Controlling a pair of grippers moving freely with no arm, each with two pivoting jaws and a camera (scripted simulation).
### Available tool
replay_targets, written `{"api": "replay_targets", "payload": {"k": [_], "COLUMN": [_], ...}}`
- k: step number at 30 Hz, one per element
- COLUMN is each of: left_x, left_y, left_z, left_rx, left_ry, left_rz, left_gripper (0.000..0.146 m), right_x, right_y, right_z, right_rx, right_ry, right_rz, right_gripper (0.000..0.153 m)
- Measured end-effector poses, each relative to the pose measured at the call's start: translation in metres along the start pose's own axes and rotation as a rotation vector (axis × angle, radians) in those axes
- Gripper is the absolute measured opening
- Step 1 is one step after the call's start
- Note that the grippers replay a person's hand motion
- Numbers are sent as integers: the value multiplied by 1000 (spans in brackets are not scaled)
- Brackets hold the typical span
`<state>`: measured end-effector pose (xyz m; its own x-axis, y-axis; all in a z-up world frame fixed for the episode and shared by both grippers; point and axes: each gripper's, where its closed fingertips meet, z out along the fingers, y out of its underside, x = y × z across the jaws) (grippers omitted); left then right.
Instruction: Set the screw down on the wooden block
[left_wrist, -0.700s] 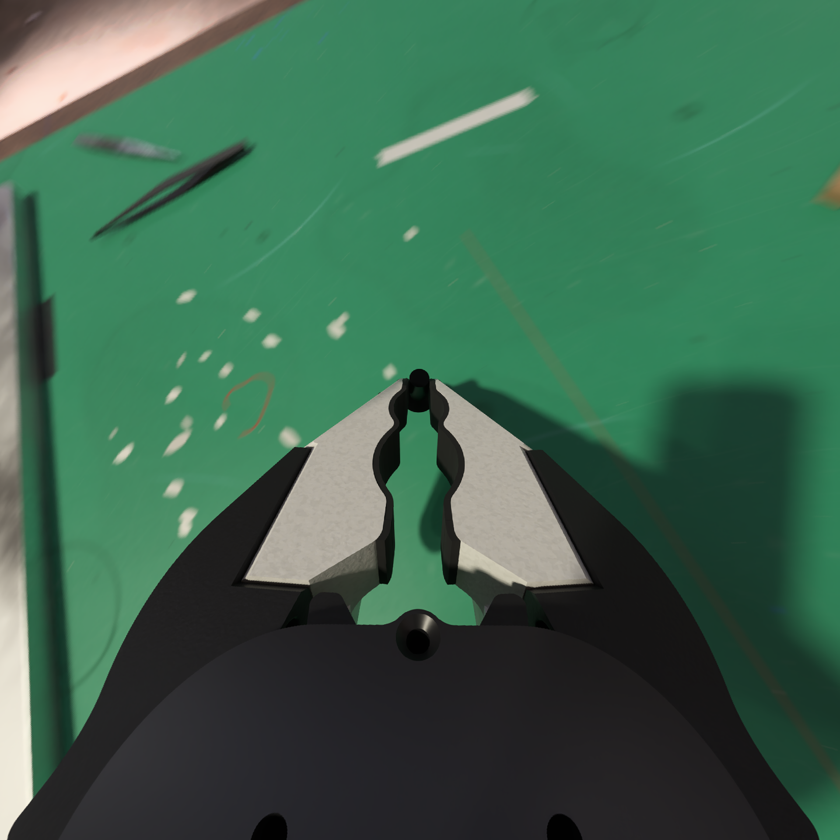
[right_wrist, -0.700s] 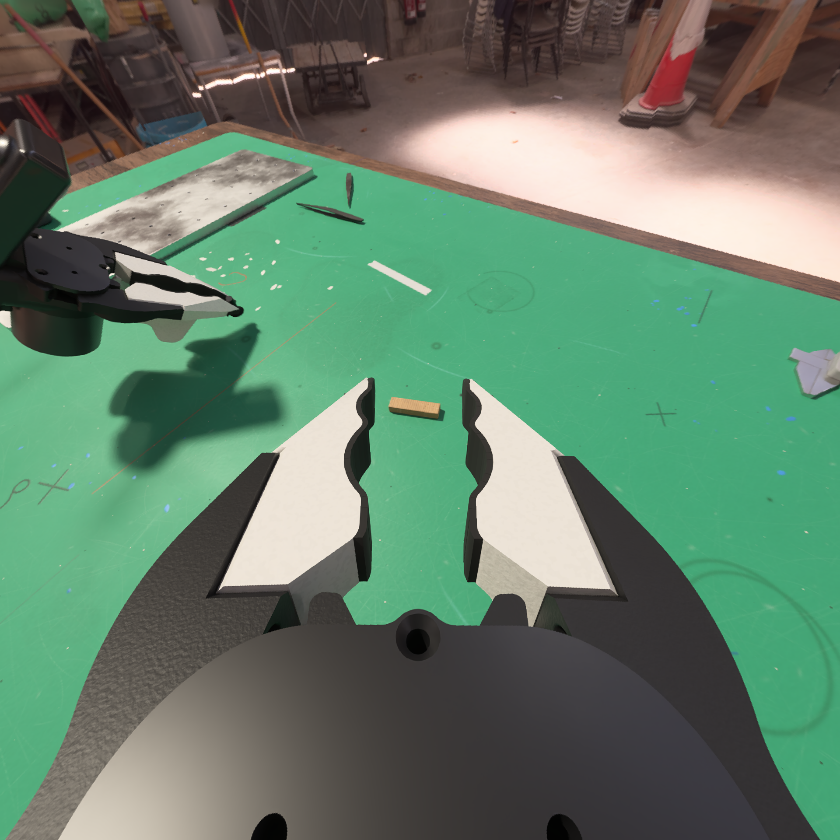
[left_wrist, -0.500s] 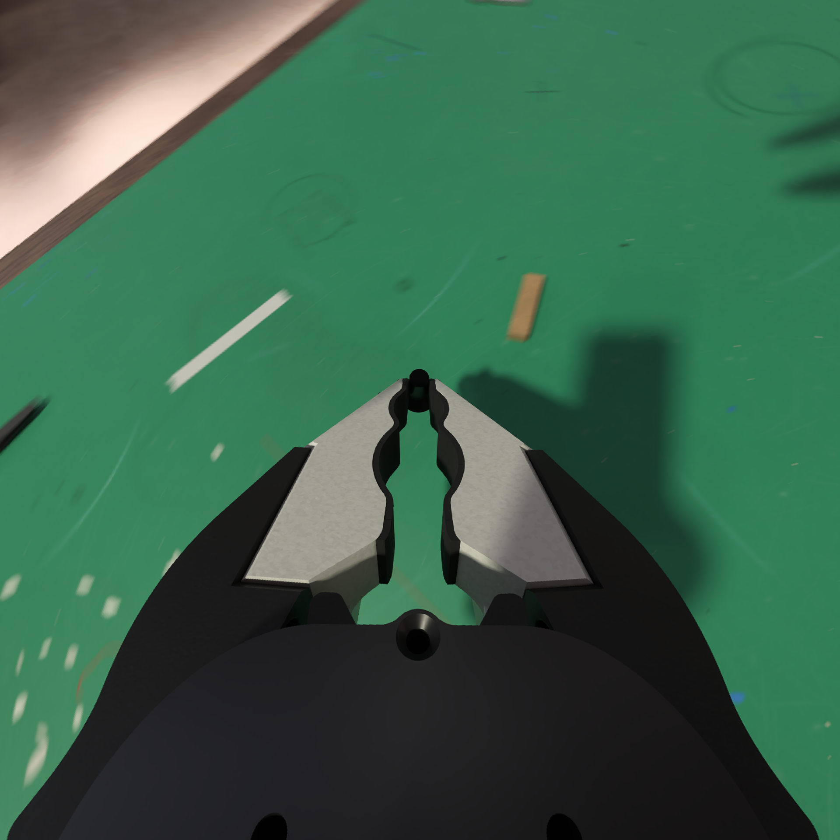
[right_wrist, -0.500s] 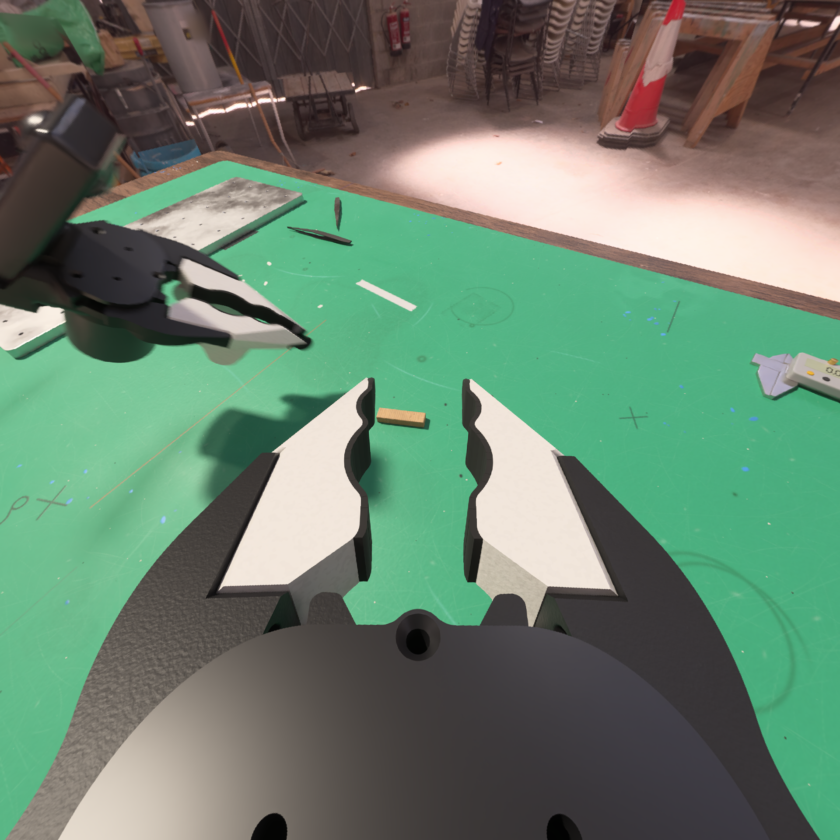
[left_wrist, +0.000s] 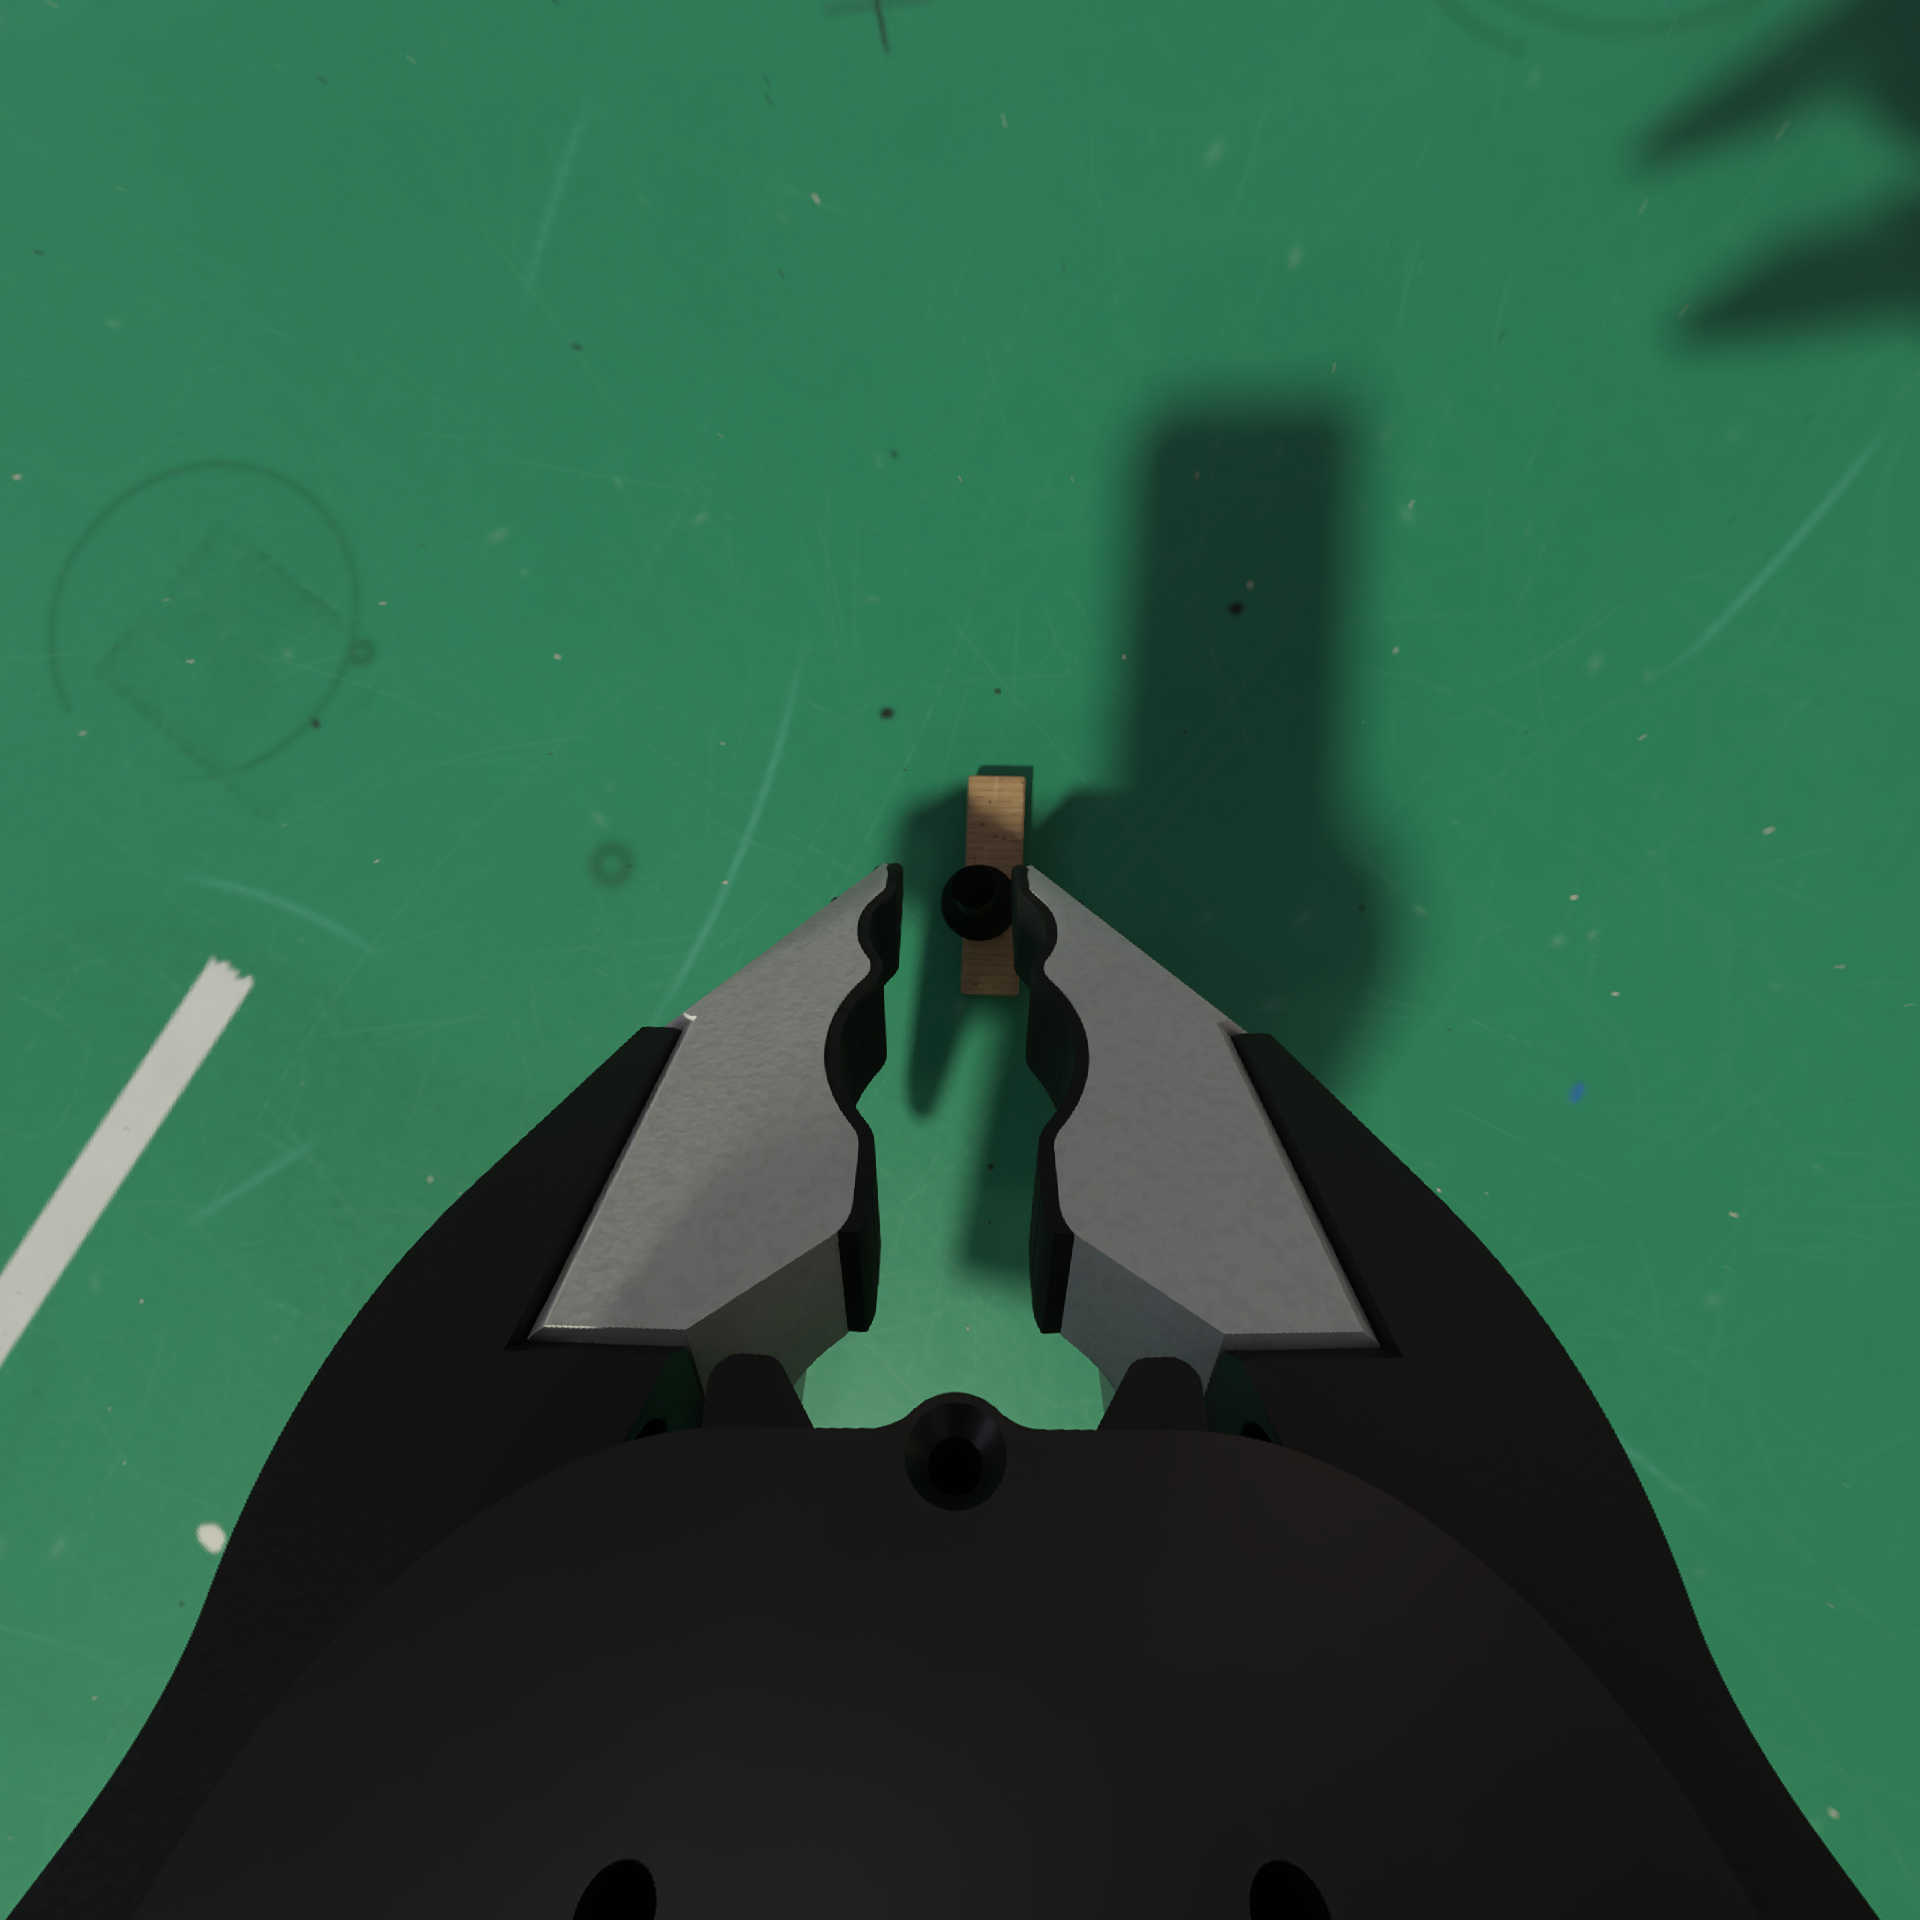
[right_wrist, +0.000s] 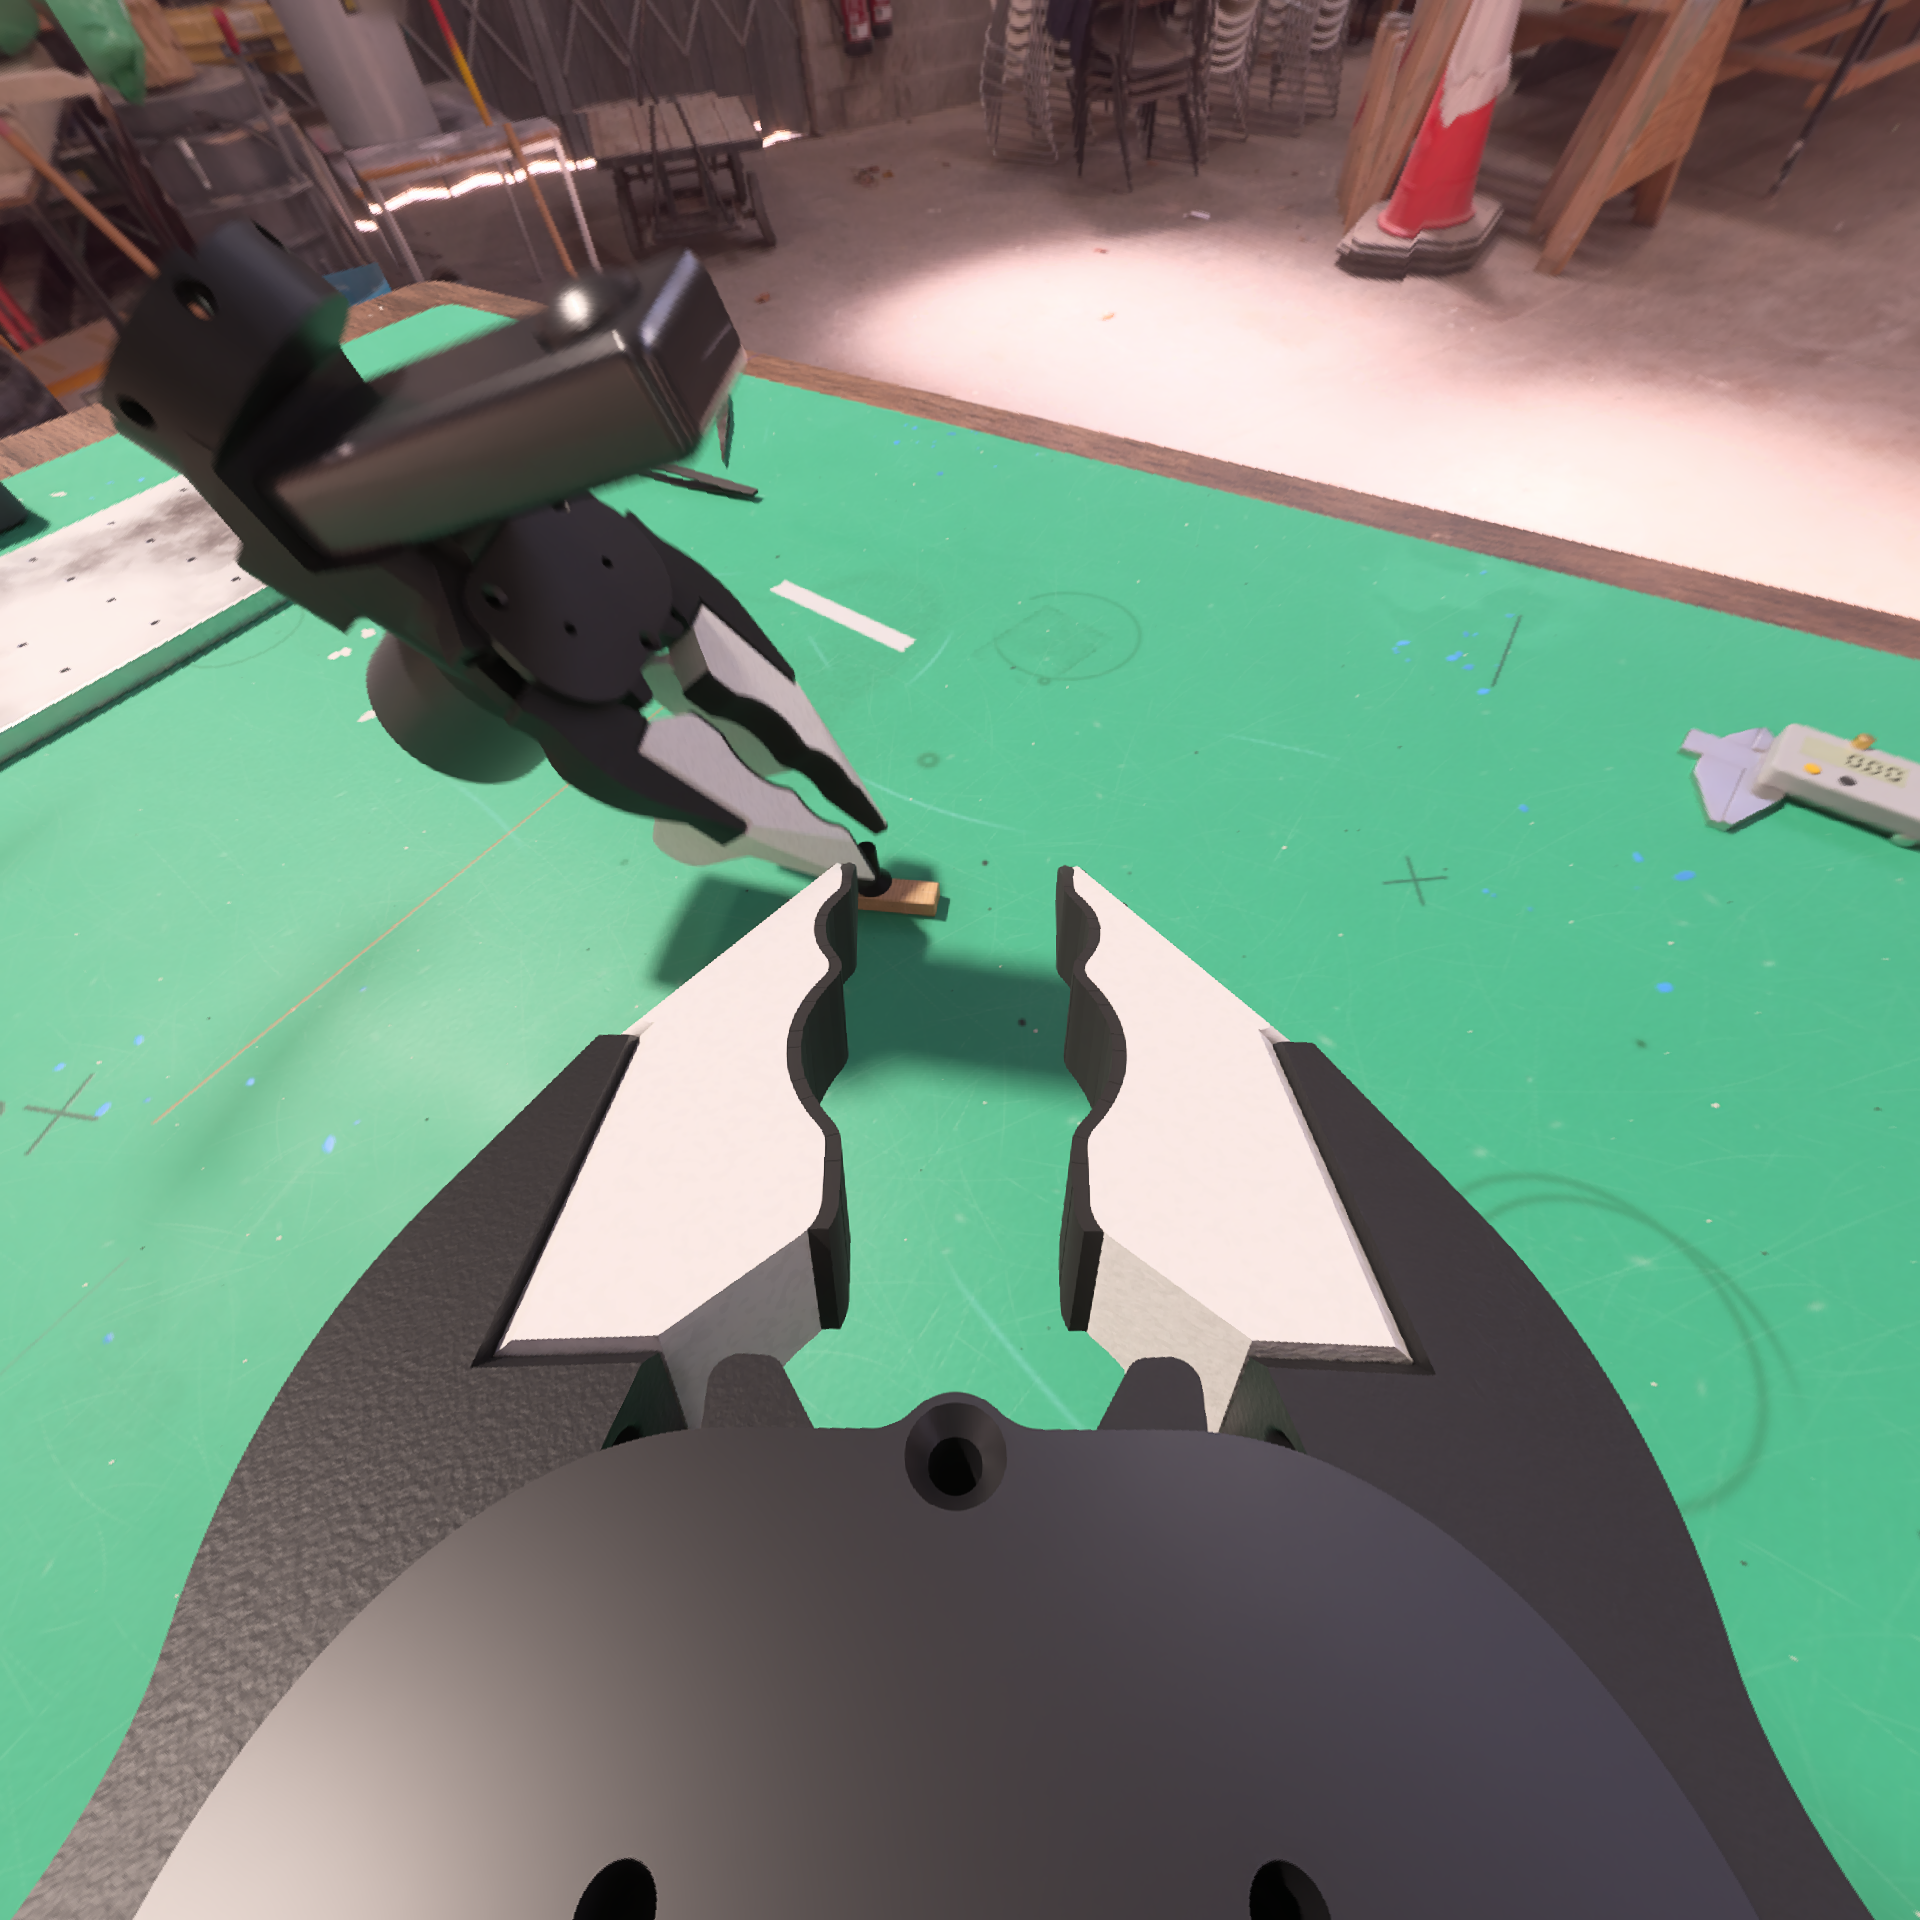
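Note:
The small tan wooden block (left_wrist: 995, 821) lies flat on the green mat. The black screw (left_wrist: 977, 902) stands on its near half, head up. My left gripper (left_wrist: 958, 883) is straight above it with its jaws parted. The screw sits in the gap, close to the right finger and apart from the left one. In the right wrist view the left gripper (right_wrist: 868, 836) tilts down over the screw (right_wrist: 871, 871) and the block (right_wrist: 906, 896). My right gripper (right_wrist: 956, 883) is open and empty, hovering just in front of the block.
A white tape strip (right_wrist: 842, 615) lies beyond the block. A grey perforated plate (right_wrist: 104, 603) is at far left, dark tweezers (right_wrist: 707, 480) behind the left gripper, and a white measuring device (right_wrist: 1839, 774) at right. The table's wooden far edge (right_wrist: 1351, 488) runs across.
My left gripper swept right across the mat to a spot over the block and tilted down. Its jaws have parted, and the screw now rests on the block. The right gripper shifted slightly.

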<state>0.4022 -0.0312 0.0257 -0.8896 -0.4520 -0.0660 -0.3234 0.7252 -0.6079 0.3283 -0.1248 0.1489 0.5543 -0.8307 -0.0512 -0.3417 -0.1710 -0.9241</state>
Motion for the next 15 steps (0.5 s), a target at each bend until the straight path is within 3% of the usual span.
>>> {"api": "replay_targets", "payload": {"k": [5, 10, 15], "left_x": [-11, -17, -28], "left_y": [-14, -6, 8], "left_z": [-36, -57, -68], "left_rx": [194, 383, 479], "left_ry": [17, -15, -122], "left_rz": [-100, -192, -61], "left_gripper": [24, 28, 35], "right_x": [-17, -37, -30], "right_y": [12, 27, 23], "right_z": [16, 52, 93], "right_rx": [-18, 16, 73], "right_ry": [-50, -63, -5], "right_rz": [11, -26, -78], "right_gripper": [40, 48, 50]}}
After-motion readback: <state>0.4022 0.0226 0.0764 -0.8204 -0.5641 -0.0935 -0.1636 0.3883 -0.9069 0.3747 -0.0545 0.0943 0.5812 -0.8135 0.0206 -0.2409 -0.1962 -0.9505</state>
